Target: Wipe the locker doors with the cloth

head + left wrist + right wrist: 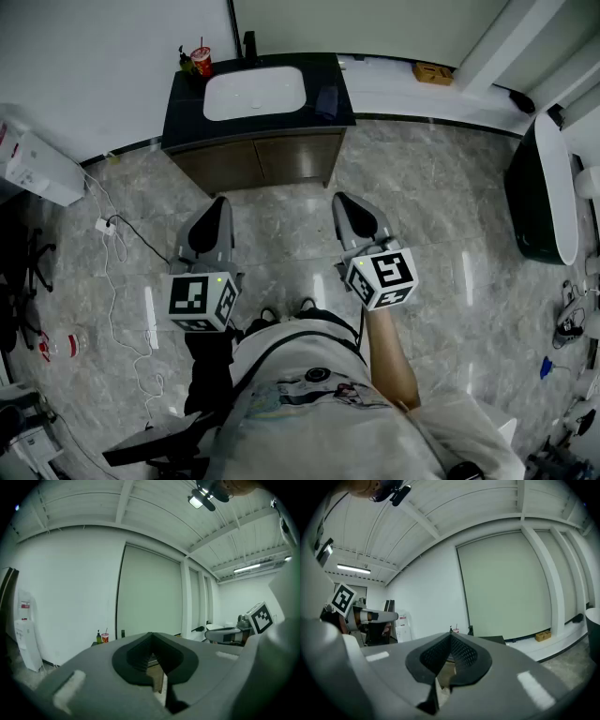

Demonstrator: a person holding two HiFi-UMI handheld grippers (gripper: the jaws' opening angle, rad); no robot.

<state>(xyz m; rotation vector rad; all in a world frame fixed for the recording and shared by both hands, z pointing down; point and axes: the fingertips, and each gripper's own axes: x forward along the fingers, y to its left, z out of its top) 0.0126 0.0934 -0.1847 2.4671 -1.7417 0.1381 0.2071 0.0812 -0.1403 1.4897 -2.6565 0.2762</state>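
Two grippers are held side by side, near level, and both are empty. The left gripper point(218, 206) has its jaws together with nothing between them, and so does the right gripper point(343, 204). Each carries one marker cube, the left cube point(202, 300) and the right cube point(382, 277), two in all. Both grippers point at one vanity cabinet point(258, 183), which is apart from them and stands on the grey marble floor point(450, 187). Its front shows two brown doors point(295, 157), the only doors ahead. No view shows the cloth. One white basin point(255, 92) is sunk into the cabinet's dark countertop point(333, 98). At the back of the counter stand one black tap point(249, 42), one red cup point(201, 62) with a straw in it, and one dark bottle point(186, 60) just beside the cup. To the right, one small cardboard box point(432, 72) sits on a white ledge; its contents cannot be made out. At the left wall stands one white appliance point(37, 167), and one white power strip point(150, 321) lies on the floor with its cable.
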